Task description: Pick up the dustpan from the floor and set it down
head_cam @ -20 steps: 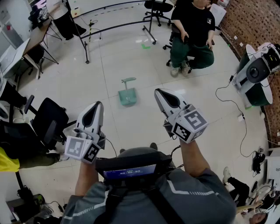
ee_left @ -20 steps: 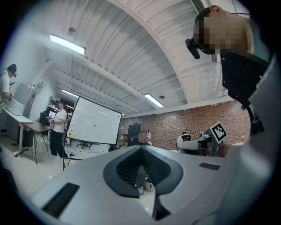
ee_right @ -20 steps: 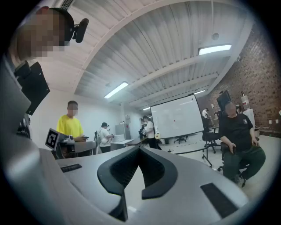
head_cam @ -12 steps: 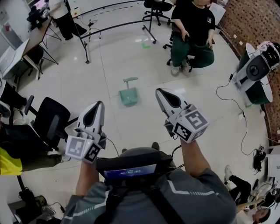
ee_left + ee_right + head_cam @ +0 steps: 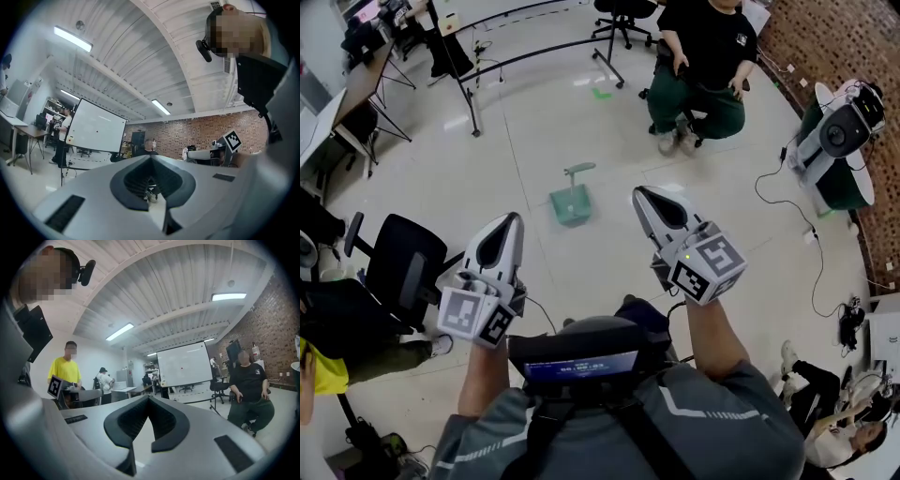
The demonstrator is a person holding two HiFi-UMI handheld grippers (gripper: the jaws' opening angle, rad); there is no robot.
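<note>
Dustpan [image 5: 572, 204], head view: it lies on the floor [image 5: 534, 131], green, in the open middle of the tiles, with its handle end pointing away and well apart from both tongs. Against the earlier head views it sits at nearly the same spot in the frame. The seated person [image 5: 698, 56] and the black chair [image 5: 398, 267] near the left edge have shifted, so the camera has moved a little, but the gap to the dustpan has hardly closed. The left tongs [image 5: 514, 218] and right tongs [image 5: 638, 193] keep the same level pose, one on each side of the dustpan's line.

Left gripper view: the left tongs [image 5: 151, 157] are closed tip to tip with nothing between them. The dustpan does not show.

Right gripper view: the right tongs [image 5: 149, 397] are closed and empty. The dustpan does not show.

Judgement: the pickup has not begun. Approaching, lowering and opening one pair of tongs all remain.
</note>
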